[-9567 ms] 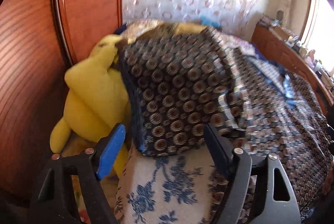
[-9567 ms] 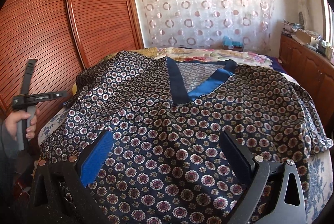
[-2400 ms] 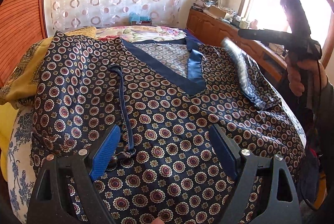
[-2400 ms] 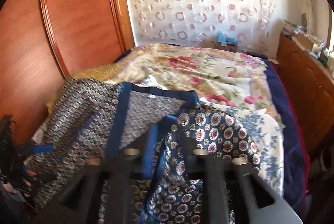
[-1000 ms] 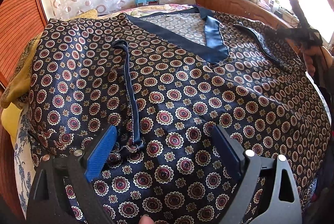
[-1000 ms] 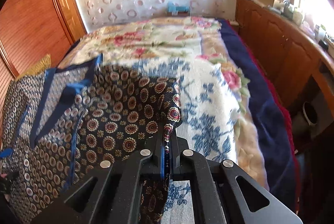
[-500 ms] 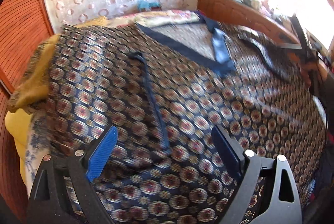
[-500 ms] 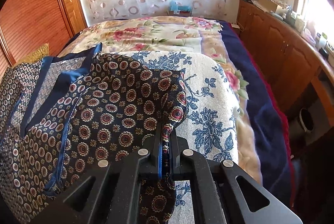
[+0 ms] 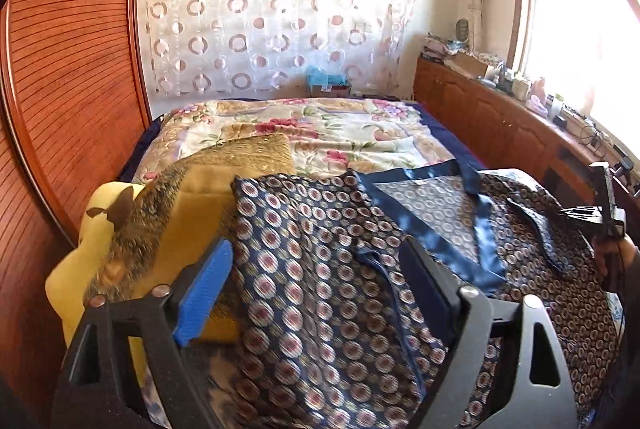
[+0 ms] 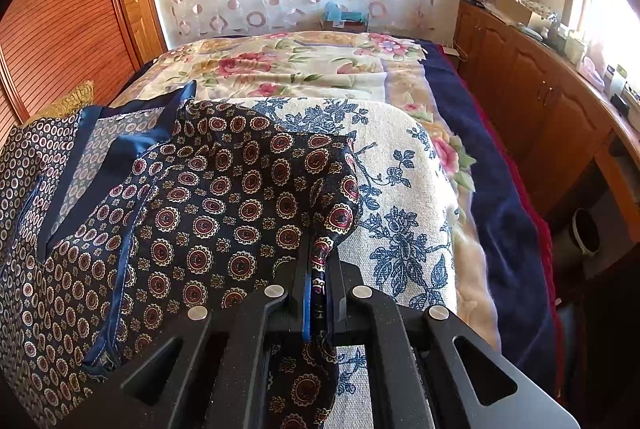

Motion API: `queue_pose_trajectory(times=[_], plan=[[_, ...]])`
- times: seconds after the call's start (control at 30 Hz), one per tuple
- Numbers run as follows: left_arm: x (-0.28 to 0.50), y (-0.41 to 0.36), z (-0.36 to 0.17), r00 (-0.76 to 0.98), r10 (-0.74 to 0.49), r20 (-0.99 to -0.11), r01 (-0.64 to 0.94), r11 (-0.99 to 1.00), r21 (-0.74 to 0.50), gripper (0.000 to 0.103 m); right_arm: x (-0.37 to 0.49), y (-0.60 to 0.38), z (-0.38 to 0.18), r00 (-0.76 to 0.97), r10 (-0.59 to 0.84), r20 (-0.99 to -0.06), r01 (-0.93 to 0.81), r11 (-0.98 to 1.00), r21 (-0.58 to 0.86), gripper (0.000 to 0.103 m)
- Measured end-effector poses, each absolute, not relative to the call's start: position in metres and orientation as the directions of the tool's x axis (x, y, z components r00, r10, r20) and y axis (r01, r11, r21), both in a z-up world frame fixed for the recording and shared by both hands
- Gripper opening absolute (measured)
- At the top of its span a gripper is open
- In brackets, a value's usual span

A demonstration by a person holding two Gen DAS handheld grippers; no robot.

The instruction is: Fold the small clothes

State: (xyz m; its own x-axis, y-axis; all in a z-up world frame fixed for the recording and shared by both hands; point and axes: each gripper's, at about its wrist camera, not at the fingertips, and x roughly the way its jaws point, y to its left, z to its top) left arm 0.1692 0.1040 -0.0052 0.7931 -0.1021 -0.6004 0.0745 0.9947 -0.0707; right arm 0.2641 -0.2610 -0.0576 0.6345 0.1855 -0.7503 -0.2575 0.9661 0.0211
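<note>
A navy silk robe (image 9: pixel 320 293) with red-and-cream medallions and a blue satin collar (image 9: pixel 424 229) lies spread over the bed. My left gripper (image 9: pixel 316 277) is open above its left shoulder part, holding nothing. My right gripper (image 10: pixel 320 265) is shut on a fold of the robe (image 10: pixel 224 213) at its right edge, the cloth pinched between the jaws. The right gripper and the hand holding it also show at the far right of the left wrist view (image 9: pixel 604 217).
A yellow plush toy (image 9: pixel 80 261) and a gold cushion (image 9: pixel 240 157) lie left of the robe by the wooden wardrobe (image 9: pixel 68 101). A blue-flowered white cover (image 10: pixel 400 197) and floral quilt (image 10: pixel 304 65) lie beyond. A wooden cabinet (image 10: pixel 540 97) runs along the right.
My left gripper has swung left and tilted up, now facing the robe's left shoulder, the cushion and the plush toy. My right gripper stays shut on the robe's edge, shifted slightly.
</note>
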Motion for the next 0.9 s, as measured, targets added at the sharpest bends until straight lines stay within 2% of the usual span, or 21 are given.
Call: queue_pose_trajectory(times=[0.07, 0.3, 0.37, 0.63, 0.7, 0.83, 0.87, 0.9], plan=[[0.179, 0.110, -0.007, 0.779, -0.097, -0.619, 0.070, 0.995, -0.067, 0.074, 0.264, -0.261, -0.058, 0.635, 0.185, -0.750, -0.257, 0.966, 0.020, 0.003], [0.206, 0.121, -0.023, 0.744, -0.059, -0.666, 0.029, 0.998, -0.055, 0.064, 0.265, -0.261, -0.057, 0.635, 0.182, -0.750, -0.261, 0.965, 0.012, 0.003], [0.213, 0.124, -0.029, 0.729, -0.052, -0.682, 0.011, 0.998, -0.065, 0.054, 0.264, -0.261, -0.058, 0.636, 0.180, -0.750, -0.262, 0.965, 0.010, 0.003], [0.232, 0.141, -0.040, 0.704, -0.064, -0.708, -0.043, 0.990, -0.132, 0.050, 0.265, -0.261, -0.058, 0.637, 0.176, -0.750, -0.265, 0.964, 0.001, 0.003], [0.237, 0.146, -0.043, 0.696, -0.071, -0.714, -0.053, 0.987, -0.150, 0.045, 0.265, -0.261, -0.057, 0.637, 0.178, -0.750, -0.266, 0.964, 0.002, 0.003], [0.241, 0.144, -0.048, 0.680, -0.099, -0.727, -0.035, 0.985, -0.167, 0.030, 0.265, -0.260, -0.057, 0.639, 0.166, -0.751, -0.268, 0.963, -0.015, 0.004], [0.242, 0.143, -0.048, 0.681, -0.098, -0.726, -0.034, 0.986, -0.165, 0.018, 0.265, -0.260, -0.057, 0.640, 0.162, -0.751, -0.269, 0.963, -0.021, 0.004], [0.242, 0.143, -0.047, 0.680, -0.099, -0.726, -0.033, 0.986, -0.165, 0.012, 0.265, -0.260, -0.057, 0.641, 0.160, -0.751, -0.268, 0.963, -0.025, 0.004]])
